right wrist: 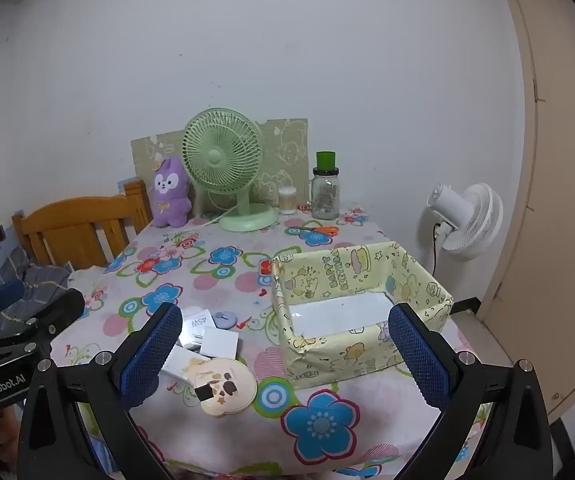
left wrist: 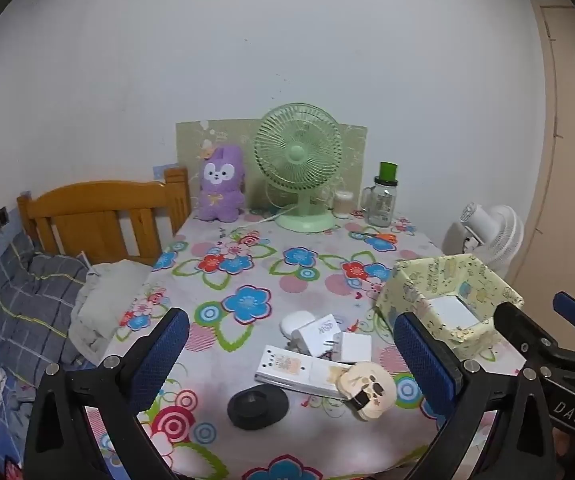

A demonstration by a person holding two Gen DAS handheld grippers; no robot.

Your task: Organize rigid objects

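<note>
A cluster of small rigid items lies on the flowered tablecloth (left wrist: 247, 264): a black round disc (left wrist: 257, 406), a flat white strip (left wrist: 299, 370), a cream round compact (left wrist: 367, 394), a white charger cube (left wrist: 319, 334), a white square adapter (left wrist: 355, 347) and a white rounded case (left wrist: 297, 322). My left gripper (left wrist: 291, 344) hovers open over them, touching nothing. To their right stands a yellow cartoon-print box (right wrist: 347, 276) with a white bottom. My right gripper (right wrist: 284, 328) is open in front of the box, with the compact (right wrist: 225, 386) and charger cube (right wrist: 197, 324) at its left finger.
At the table's back stand a green fan (left wrist: 297, 168), a purple plush (left wrist: 221, 184), a green-lidded jar (left wrist: 383, 200), a swab tub (right wrist: 287, 200) and orange scissors (right wrist: 323, 230). A wooden bed frame (left wrist: 99, 216) with bedding lies left. A white fan (right wrist: 463, 220) and a door (right wrist: 559, 160) are right.
</note>
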